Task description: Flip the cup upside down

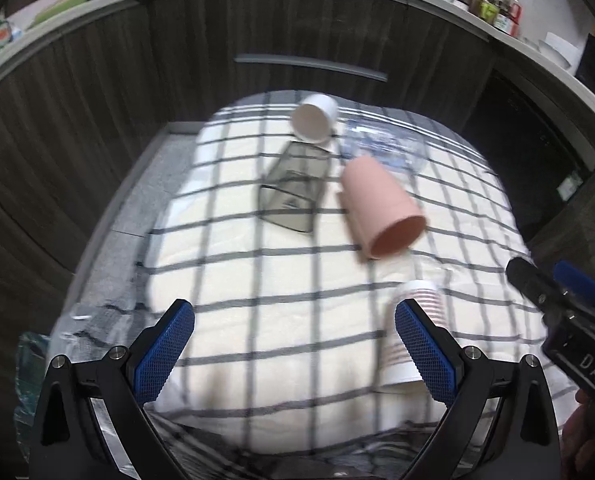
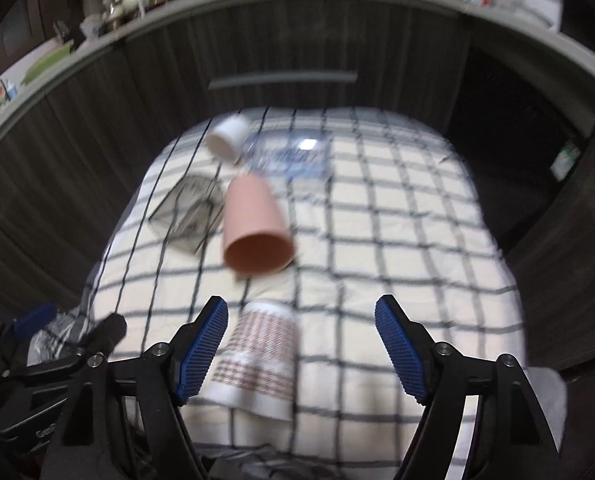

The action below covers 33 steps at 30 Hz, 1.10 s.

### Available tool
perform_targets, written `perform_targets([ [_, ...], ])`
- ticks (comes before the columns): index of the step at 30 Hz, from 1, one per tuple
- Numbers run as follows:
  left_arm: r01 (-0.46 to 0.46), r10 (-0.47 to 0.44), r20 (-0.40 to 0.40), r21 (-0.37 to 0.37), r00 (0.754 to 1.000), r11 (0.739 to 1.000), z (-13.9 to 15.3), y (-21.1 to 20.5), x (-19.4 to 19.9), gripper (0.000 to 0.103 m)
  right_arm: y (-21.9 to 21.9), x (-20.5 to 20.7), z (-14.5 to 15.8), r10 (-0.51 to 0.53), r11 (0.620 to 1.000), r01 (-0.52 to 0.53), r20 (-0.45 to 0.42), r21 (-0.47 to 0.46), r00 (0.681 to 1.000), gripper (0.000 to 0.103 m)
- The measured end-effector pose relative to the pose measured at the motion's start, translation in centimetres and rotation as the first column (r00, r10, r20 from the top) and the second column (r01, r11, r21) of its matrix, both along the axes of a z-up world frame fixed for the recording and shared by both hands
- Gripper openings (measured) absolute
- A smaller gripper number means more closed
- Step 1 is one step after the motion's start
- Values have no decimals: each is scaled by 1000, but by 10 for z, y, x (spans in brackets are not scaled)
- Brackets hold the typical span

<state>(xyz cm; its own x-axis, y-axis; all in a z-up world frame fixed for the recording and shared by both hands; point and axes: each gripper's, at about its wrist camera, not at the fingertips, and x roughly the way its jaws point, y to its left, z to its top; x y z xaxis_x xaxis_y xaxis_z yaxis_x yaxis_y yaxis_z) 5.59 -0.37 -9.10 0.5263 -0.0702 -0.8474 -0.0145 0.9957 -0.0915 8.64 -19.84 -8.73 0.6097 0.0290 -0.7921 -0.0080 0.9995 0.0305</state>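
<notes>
Risk, wrong cup: four cups share my checked cream cloth (image 2: 417, 240); the task names no one of them, so I may close on a neighbour.
Risk, roll: the pink plastic cup (image 2: 253, 224) lies on its side, mouth toward me; a glancing touch would likely send it rolling over the soft cloth.
Risk, knock: the white paper cup with red check pattern (image 2: 257, 356) already stands mouth-down just beside my right inner finger (image 2: 201, 352); a careless sweep could topple it.
Risk, blur: both views are smeared, so edges are uncertain.
Pink cup vs fingers: ahead of both pairs, apart from them; left of centre in the right view, right of centre in the left view (image 1: 381, 208).
Left gripper (image 1: 295, 354): spread wide, nothing between.
Right gripper (image 2: 301, 352): spread wide, nothing gripped.
Other items: small white cup (image 1: 315, 118) on its side at the far end; smoky clear square tumbler (image 1: 293, 186) lying flat; crinkled clear plastic (image 1: 381, 146) beyond the pink cup.
Judgement: pink cup is the likeliest candidate, not yet flipped.
</notes>
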Motion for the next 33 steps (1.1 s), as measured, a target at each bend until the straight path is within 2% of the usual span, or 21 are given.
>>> perform_targets([
  [6, 79, -80, -91, -19, 993, 997, -2, -39, 18, 102, -33, -8, 21, -67, 998, 68, 106, -8, 992, 80],
  [11, 136, -133, -208, 0, 969, 991, -13, -71, 37, 102, -59, -12, 26, -121, 993, 120, 155, 16, 981, 80],
  [15, 179, -174, -311, -11, 934, 984, -27, -95, 49, 101, -74, -11, 24, -149, 989, 145, 164, 33, 975, 80],
  [19, 209, -193, -377, 0, 906, 978, -41, -111, 61, 99, -88, -11, 21, -178, 984, 171, 168, 58, 970, 80],
  [21, 218, -203, -429, -14, 880, 976, -51, -116, 68, 92, -94, -9, 18, -190, 981, 180, 163, 73, 968, 81],
  [26, 243, -208, -518, 0, 830, 970, -72, -123, 78, 84, -99, 0, 8, -188, 979, 173, 138, 111, 973, 82],
  [30, 276, -221, -584, 5, 781, 961, -88, -131, 88, 82, -100, 6, -1, -179, 976, 162, 120, 143, 977, 82],
  [33, 295, -222, -611, 21, 760, 955, -97, -136, 95, 78, -102, 12, -7, -180, 973, 161, 104, 163, 978, 82],
])
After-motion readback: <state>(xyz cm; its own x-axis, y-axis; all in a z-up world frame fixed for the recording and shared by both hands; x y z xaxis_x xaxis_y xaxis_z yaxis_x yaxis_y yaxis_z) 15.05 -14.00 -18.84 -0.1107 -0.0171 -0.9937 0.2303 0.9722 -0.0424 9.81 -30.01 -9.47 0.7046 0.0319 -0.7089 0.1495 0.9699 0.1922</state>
